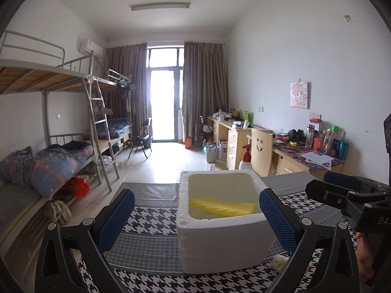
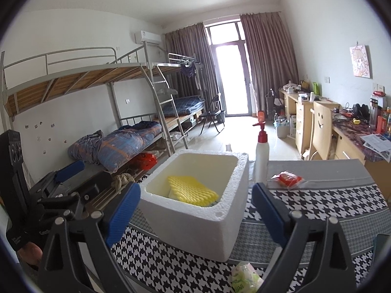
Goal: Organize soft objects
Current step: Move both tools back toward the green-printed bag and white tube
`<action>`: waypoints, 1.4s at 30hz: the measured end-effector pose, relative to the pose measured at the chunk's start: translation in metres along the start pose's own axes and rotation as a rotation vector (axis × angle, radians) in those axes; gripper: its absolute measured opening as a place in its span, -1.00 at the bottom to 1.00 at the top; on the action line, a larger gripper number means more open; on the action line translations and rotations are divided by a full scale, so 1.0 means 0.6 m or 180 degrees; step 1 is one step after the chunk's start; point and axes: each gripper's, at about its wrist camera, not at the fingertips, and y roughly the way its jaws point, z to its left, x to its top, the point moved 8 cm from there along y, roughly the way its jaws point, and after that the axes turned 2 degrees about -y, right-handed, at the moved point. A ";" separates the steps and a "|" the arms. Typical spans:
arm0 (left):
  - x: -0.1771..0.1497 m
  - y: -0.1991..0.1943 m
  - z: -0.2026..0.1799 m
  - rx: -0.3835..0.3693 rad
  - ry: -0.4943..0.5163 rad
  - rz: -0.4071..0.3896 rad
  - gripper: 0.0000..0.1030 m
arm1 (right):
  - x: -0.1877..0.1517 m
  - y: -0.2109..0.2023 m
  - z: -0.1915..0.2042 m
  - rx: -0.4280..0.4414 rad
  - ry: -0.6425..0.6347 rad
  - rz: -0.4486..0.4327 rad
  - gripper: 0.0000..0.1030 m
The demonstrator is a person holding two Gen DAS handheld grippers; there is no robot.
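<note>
Both grippers hang back on the near side of the white foam box (image 2: 195, 195), and neither has anything in it. The right gripper (image 2: 195, 210) has its blue pads spread about as wide as they go, nothing between them but the view of the box's corner. The left gripper (image 1: 196, 216) is spread wide too, framing the box without touching it.

Look inside the box: a yellow foam net (image 2: 194, 190) lies on the bottom, tipped up against the far right corner, with something pale partly under it. That's the sorting bin, I'd say, open top turned up so soft things can simply be dropped in.

The box sits on the houndstooth cloth (image 2: 330, 210), right by its left edge, within easy reach of both hands. Just in front of it, close to the right gripper, lies a small green and white soft pack (image 2: 245, 277). Further back on the right, beside the red-capped pump bottle (image 2: 261, 151), sits a red packet (image 2: 288, 178) in clear wrap, well apart from the box.

With the pads this wide and held low, I'd guess the near pack is the next candidate, though that's only my read. The bottle looks hard and probably stays put.
</note>
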 end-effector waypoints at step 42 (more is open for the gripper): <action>-0.021 -0.004 -0.122 -0.0568 0.0104 0.0138 0.98 | -0.050 -0.093 -0.097 -0.0575 0.0233 -0.0109 0.84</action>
